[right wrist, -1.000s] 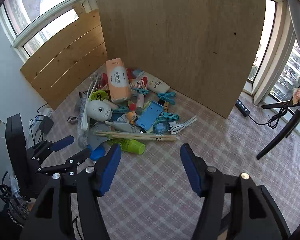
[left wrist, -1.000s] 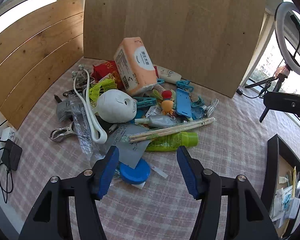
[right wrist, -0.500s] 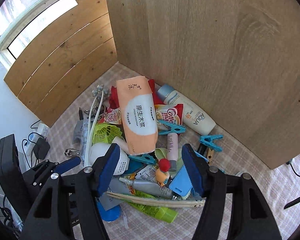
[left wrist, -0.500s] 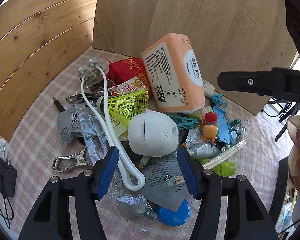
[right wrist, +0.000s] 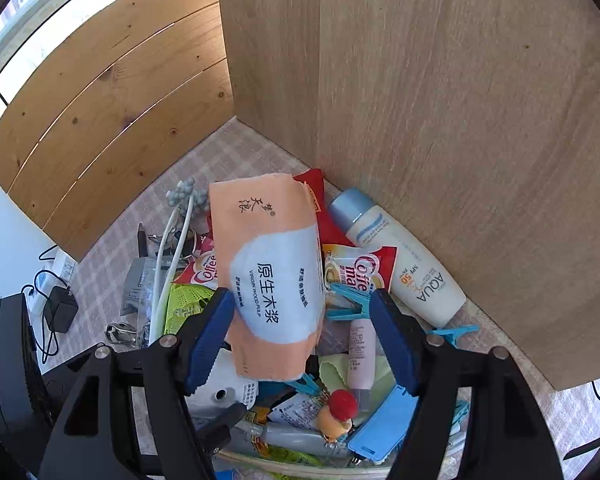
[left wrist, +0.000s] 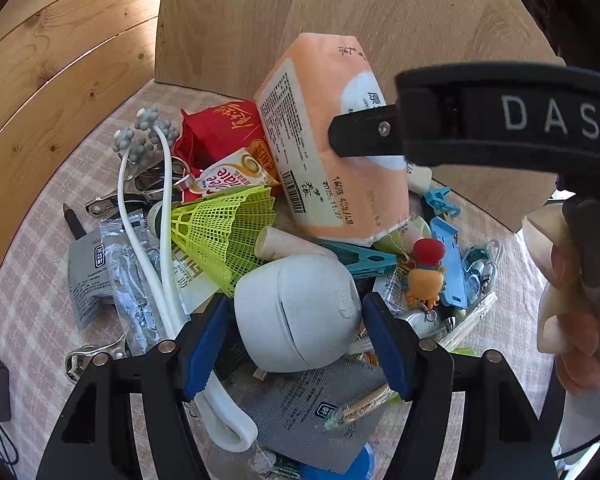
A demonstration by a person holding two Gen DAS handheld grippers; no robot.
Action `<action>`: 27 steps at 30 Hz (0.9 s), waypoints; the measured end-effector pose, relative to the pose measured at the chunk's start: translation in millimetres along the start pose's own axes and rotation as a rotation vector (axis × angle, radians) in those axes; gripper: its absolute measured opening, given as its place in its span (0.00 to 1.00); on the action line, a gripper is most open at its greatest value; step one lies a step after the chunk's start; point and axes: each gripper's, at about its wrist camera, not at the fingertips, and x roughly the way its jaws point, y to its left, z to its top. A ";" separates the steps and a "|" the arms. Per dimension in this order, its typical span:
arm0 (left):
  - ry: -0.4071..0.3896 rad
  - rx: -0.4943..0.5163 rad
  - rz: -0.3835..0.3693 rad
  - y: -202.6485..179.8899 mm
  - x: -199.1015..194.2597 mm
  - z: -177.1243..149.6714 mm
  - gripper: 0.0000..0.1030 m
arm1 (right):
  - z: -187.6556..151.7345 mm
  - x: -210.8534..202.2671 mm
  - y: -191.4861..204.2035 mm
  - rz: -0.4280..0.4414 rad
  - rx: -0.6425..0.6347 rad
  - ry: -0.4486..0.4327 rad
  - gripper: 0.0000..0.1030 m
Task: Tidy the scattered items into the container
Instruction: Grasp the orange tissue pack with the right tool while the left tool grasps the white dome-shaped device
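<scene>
A heap of small items lies on the checked cloth [left wrist: 32, 300] in a corner of wooden boards. My left gripper [left wrist: 296, 346] hangs low over it, jaws opening, its blue pads [left wrist: 204, 352] on either side of a white rounded gadget [left wrist: 296, 312] without pressing it. My right gripper [right wrist: 300, 340] is also opening, and its pads [right wrist: 392, 340] flank the lower end of an orange tissue pack [right wrist: 276, 280] that leans on the heap. The left wrist view shows the tissue pack [left wrist: 312, 140] behind the right gripper's black finger. No container shows clearly.
A yellow-green shuttlecock [left wrist: 228, 236], white looped cord [left wrist: 140, 240], red packet [left wrist: 220, 128], sunscreen bottle [right wrist: 400, 264], blue clips [right wrist: 348, 304] and orange figurine [left wrist: 424, 276] crowd the heap. Wooden panels [right wrist: 440, 120] wall the back. A charger with cables [right wrist: 60, 312] lies left. A person's hand [left wrist: 572, 320] is at right.
Both grippers came forward and down onto the heap. The left now straddles the white gadget, the right the tissue pack, and both pairs of jaws stand wider.
</scene>
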 end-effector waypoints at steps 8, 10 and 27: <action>0.013 -0.032 -0.042 -3.8 9.7 -8.0 0.56 | 2.1 17.3 7.4 -0.083 -0.036 0.040 0.67; 0.008 -0.025 -0.035 -6.3 9.5 -11.3 0.54 | -0.1 21.2 3.6 -0.080 -0.025 0.058 0.62; -0.040 -0.039 -0.036 -19.9 -19.0 -32.4 0.49 | -6.4 -18.8 -11.2 -0.033 0.066 -0.006 0.37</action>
